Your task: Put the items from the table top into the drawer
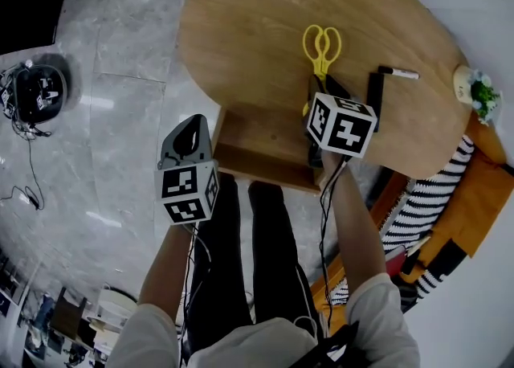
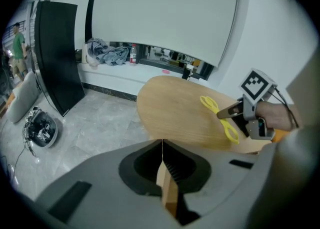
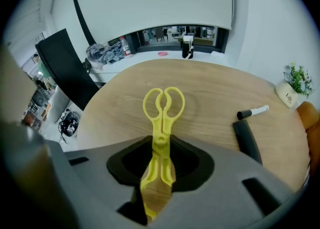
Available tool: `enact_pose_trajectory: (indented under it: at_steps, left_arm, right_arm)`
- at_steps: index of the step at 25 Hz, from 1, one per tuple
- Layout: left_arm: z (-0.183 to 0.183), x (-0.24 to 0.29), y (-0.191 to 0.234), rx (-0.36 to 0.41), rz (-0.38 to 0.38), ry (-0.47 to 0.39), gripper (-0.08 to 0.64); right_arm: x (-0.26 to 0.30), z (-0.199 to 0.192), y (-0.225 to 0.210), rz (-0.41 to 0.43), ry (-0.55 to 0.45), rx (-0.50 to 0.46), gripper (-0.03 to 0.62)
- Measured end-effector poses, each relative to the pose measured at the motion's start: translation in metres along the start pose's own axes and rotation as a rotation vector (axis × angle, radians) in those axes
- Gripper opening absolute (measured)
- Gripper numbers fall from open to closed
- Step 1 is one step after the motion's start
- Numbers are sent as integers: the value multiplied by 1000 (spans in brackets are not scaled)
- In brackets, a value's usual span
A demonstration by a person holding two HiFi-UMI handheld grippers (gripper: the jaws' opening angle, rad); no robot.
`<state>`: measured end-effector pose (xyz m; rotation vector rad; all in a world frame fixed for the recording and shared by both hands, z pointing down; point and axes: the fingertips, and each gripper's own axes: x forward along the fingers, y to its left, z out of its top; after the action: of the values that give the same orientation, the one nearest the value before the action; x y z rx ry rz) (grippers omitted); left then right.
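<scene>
Your bench [image 1: 265, 13] is pale wood, matt, with a fine grain showing. The drawer [image 1: 257, 167] is wood too. The yellow tongs [image 3: 161, 118] look like smooth plastic. The left hand-held gripper [image 2: 162, 145] and the right hand-held gripper [image 3: 159, 145] have matt grey shells. Their black pads [image 2: 176, 169] are ribbed. The floor [image 1: 120, 117] is glossy grey stone.

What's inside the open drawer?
Only its bare wood floor shows in the drawer. The right gripper, closed on the tongs, covers the drawer's right end, so that part cannot be checked.
</scene>
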<state>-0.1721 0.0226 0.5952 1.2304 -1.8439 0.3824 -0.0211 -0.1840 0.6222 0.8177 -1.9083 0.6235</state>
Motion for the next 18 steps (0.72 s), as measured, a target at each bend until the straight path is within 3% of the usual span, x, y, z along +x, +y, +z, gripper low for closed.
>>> enact_pose_trajectory:
  at_steps: [11,18]
  left_arm:
    - [-32,-34,-17,-40,45,-22,11]
    - [-63,-63,-18,-110,105,-29,11]
  right_arm:
    - [-54,-45,32,123,-15,-192,101]
    - [-81,-88,64,243,11,-372,101]
